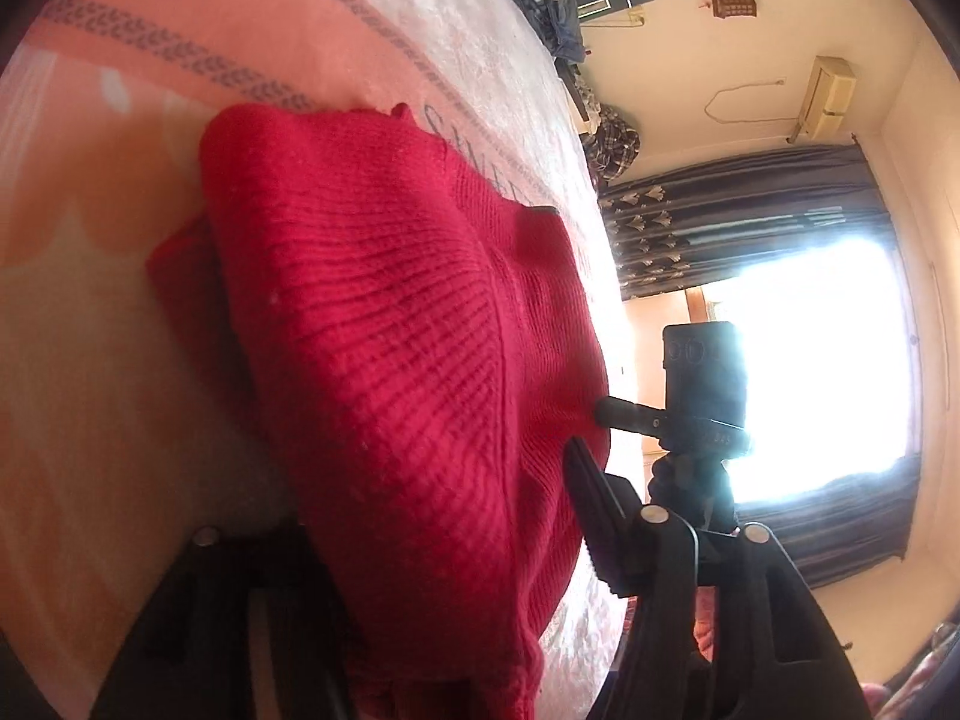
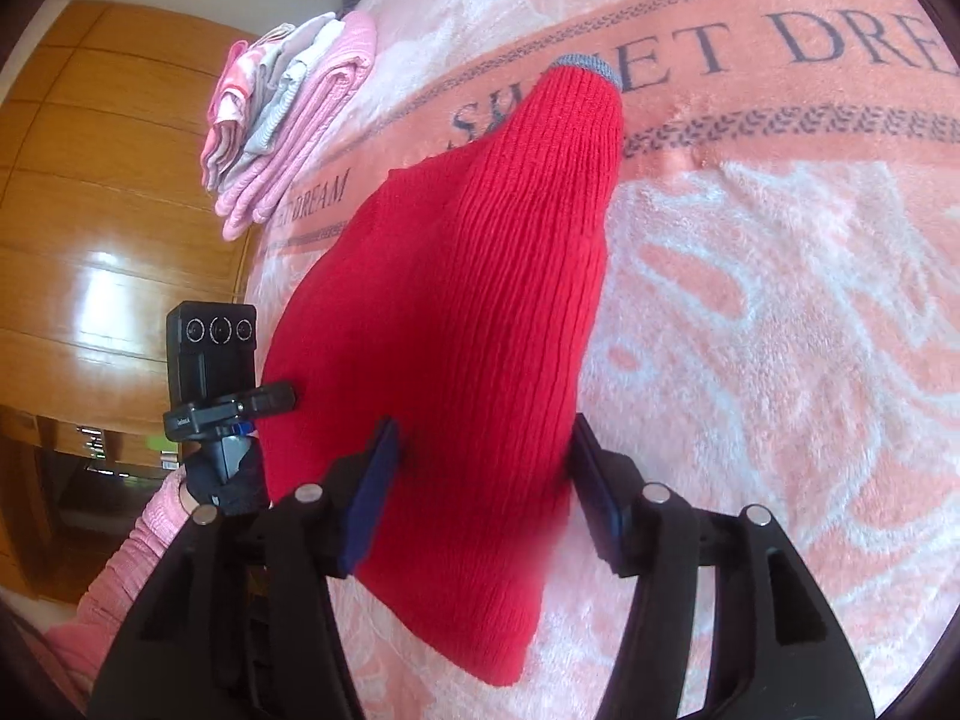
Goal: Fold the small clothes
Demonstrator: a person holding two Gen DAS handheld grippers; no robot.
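Two grippers hold one red knitted garment (image 2: 456,324) between them, lifted off the blanket (image 2: 780,360). Seen from the right wrist, the right gripper (image 2: 480,486) has its fingers (image 2: 591,498) spread only as far as the bunched knit between them allows, pinching the cloth, which runs forward from the tips to a narrow grey-trimmed end (image 2: 585,63) resting on the blanket's lettered band. Seen from the left wrist, the left gripper (image 1: 444,528) shows one finger (image 1: 591,486) pressed against the garment's edge; the other is buried under the red fabric, so the clamp looks closed on cloth, though the contact itself is hidden. Beyond the fingers the knit drapes in a soft hump down to the blanket. It looks light, limp and stretchy, likely to sag and slide wherever it is unsupported, so holds near seams or the ribbed edge should keep the fold line straighter than a grab in mid-panel. Off to the left of the right fingers, well apart, sits a stack of folded pink clothes (image 2: 288,120); a pink sleeve (image 2: 144,546) shows low beside the gripper.
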